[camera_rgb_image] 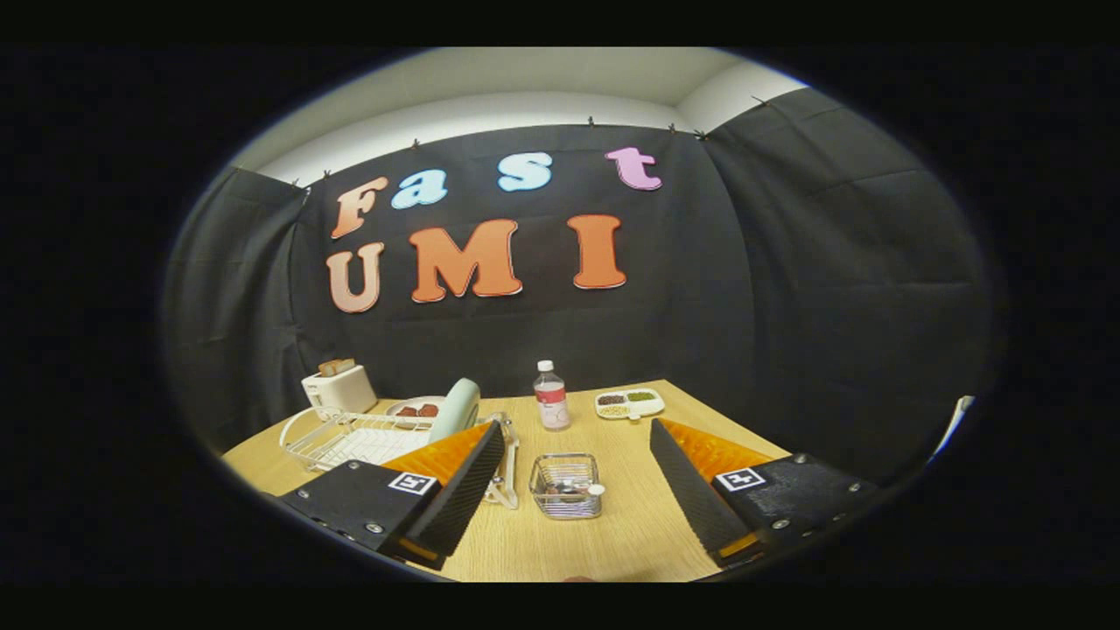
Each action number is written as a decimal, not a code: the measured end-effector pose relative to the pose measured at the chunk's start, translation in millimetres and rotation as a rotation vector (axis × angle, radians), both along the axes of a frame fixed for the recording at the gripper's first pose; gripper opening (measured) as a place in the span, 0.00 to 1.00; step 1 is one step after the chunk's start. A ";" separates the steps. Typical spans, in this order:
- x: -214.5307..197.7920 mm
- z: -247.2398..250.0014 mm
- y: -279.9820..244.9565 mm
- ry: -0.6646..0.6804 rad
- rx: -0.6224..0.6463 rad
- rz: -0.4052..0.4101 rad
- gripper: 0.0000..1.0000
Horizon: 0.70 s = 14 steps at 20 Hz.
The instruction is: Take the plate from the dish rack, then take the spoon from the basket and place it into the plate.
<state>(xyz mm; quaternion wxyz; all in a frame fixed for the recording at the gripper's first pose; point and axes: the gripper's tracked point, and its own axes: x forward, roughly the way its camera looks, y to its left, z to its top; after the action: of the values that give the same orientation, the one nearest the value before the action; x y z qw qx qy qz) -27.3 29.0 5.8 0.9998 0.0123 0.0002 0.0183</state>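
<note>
1. The gripper (pixel 577 429) is held above the near edge of the wooden table (pixel 630 534), its two fingers spread wide apart with nothing between the pads
2. The wire basket (pixel 566 486) sits on the table in the gap between the fingers, closer to the left finger and touching neither
3. The spoon (pixel 593 491) lies inside the basket; a pale rounded end shows at the basket's right rim, and the rest is too small to make out
4. The dish rack (pixel 350 437), a white wire frame, stands toward the left edge of the table, partly hidden behind the left finger
5. The plate (pixel 457 409), pale green, stands on edge in the right end of the rack, just beyond the tip of the left finger
6. A toaster (pixel 339 388) with bread in its slots occupies the far left corner
7. A clear bottle (pixel 551 396) with a white cap stands upright beyond the basket, near the far edge
8. A divided tray (pixel 629 403) holding small portions of food lies just right of the bottle
</note>
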 end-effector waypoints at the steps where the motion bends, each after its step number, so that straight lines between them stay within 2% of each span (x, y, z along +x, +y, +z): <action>1: 0.4 0.0 3.7 0.005 0.005 0.008 1.00; 8: 22.4 -5.4 51.4 0.036 -0.059 0.051 1.00; 14: 49.7 -13.7 109.3 0.082 -0.031 0.137 1.00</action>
<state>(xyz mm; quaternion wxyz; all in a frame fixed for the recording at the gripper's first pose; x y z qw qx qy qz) 22.5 138.3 -7.9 0.9954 -0.0027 0.0423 0.0860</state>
